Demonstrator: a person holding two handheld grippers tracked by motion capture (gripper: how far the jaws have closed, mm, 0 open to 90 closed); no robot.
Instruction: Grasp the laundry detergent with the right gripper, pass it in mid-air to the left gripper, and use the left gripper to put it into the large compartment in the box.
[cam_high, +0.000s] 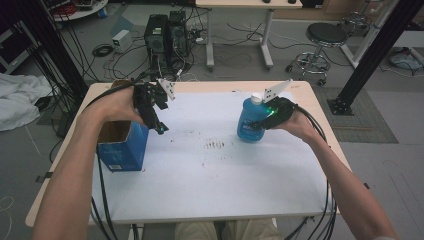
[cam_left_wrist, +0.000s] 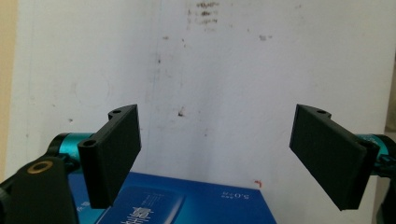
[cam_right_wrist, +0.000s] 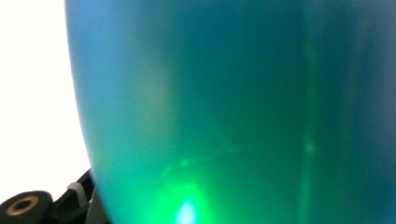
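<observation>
A blue bottle (cam_high: 247, 120) with a white cap stands upright on the white sheet (cam_high: 210, 185), right of the middle. My right gripper (cam_high: 260, 125) reaches it from the right and is shut on its body. In the right gripper view the bottle (cam_right_wrist: 243, 102) sits very close and hides the jaws. At the table's left side stands an open blue box (cam_high: 122, 150). My left gripper (cam_high: 161, 129) hangs over the box's right edge, open, with nothing between its fingers. In the left gripper view my left gripper (cam_left_wrist: 217, 126) looks down on the sheet, with the box (cam_left_wrist: 187, 200) below it.
Dark specks (cam_high: 215, 145) mark the middle of the sheet. The wooden table edge (cam_high: 60, 180) shows around the sheet. Behind the table on the floor are computer towers (cam_high: 165, 35), cables and a stool (cam_high: 322, 40).
</observation>
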